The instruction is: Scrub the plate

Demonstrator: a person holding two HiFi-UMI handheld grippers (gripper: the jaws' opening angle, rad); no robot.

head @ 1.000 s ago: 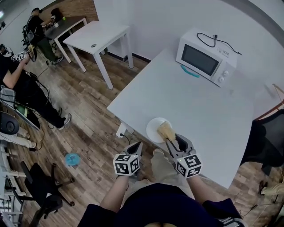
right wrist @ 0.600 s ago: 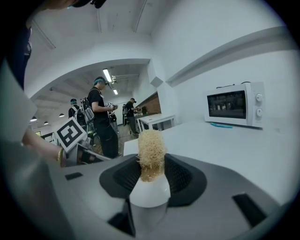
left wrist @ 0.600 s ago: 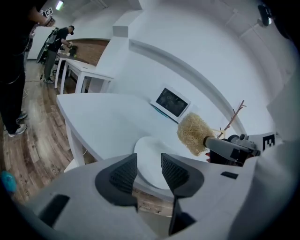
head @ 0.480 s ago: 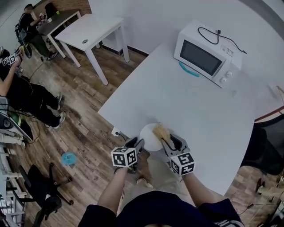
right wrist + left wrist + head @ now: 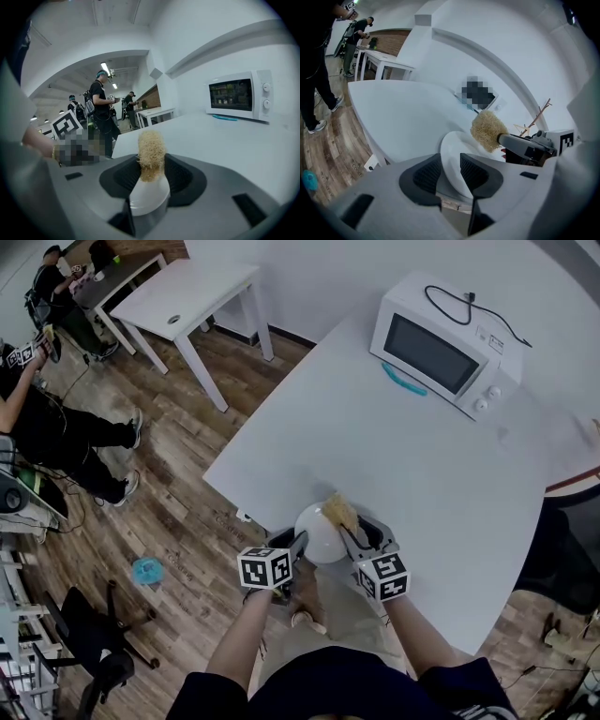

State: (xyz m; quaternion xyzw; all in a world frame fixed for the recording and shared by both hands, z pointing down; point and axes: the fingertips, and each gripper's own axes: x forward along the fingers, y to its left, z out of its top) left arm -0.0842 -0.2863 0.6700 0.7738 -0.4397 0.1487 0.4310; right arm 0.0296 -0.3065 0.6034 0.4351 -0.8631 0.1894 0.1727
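Only my left gripper (image 5: 450, 165) view shows jaws closing around one plate (image 5: 451, 143); right gripper (image 5: 150, 168) clamps one brush (image 5: 151, 149).

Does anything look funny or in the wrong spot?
The plate sits right at the table's near edge and seems to poke out past it, so it could tip. The left gripper's jaws are closing with the plate's rim between them; the right gripper holds the scrubber by its far rim.
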